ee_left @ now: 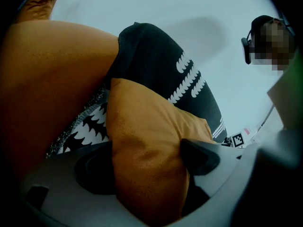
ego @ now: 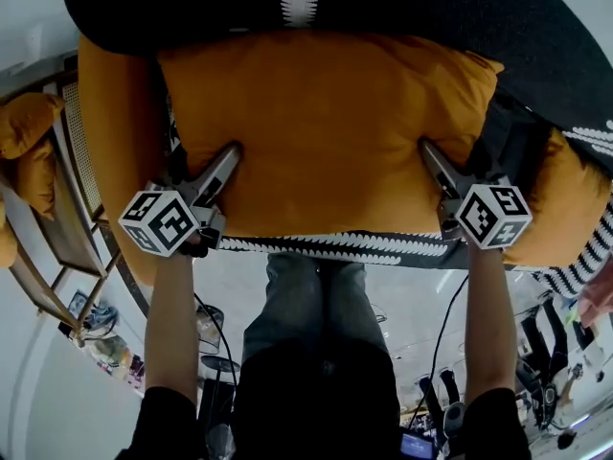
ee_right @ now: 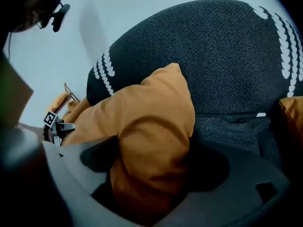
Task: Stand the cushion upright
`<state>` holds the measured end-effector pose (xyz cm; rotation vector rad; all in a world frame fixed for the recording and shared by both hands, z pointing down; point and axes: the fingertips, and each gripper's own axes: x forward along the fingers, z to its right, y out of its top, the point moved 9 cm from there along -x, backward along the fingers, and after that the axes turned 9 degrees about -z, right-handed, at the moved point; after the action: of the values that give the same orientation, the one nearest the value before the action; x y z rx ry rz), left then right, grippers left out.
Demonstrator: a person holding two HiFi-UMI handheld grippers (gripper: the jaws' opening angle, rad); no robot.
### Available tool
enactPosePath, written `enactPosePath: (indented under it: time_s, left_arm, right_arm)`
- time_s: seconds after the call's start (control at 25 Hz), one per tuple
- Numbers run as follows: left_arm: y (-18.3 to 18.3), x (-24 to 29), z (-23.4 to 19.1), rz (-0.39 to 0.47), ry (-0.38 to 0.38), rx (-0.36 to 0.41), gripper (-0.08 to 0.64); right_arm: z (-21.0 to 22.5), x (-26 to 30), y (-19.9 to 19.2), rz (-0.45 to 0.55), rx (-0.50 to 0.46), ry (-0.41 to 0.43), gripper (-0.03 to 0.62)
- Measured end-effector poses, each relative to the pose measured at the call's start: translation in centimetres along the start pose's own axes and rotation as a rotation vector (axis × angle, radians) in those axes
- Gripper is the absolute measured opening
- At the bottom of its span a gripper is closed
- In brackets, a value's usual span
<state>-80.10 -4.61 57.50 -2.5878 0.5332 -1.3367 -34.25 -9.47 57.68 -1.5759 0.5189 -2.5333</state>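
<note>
The orange cushion (ego: 326, 132) lies across the sofa seat, leaning against a dark back cushion (ego: 402, 3) with white leaf print. My left gripper (ego: 228, 159) grips the cushion's left edge, and my right gripper (ego: 429, 157) grips its right edge. In the left gripper view the orange cushion (ee_left: 142, 141) bulges between both jaws of the left gripper (ee_left: 147, 161), which press into it. In the right gripper view the cushion's corner (ee_right: 156, 122) is pinched in the right gripper (ee_right: 152, 167), with the dark back cushion (ee_right: 222, 56) behind.
Orange sofa arms (ego: 110, 113) (ego: 560, 199) flank the seat, whose front edge carries black-and-white patterned trim (ego: 335, 245). A wooden frame with another orange cushion (ego: 27, 127) stands at the left. Cables and gear (ego: 445, 401) lie on the floor. A person with a headset (ee_left: 265, 32) stands nearby.
</note>
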Motion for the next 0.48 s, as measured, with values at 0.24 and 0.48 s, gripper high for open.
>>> enactPosePath:
  time_s: [0.24,0.48]
  left_arm:
    - [-0.5,-3.1,3.6,0.099,-0.047,0.107,0.347]
    - [-0.5,-7.2,8.5,0.181,-0.085,0.241,0.347]
  right_arm:
    - [-3.4,-3.8,-0.7,0.096,-0.067,-0.009,0.38]
    - [-5.7,-9.9,-2.5,0.257,-0.023,-0.029,0.376]
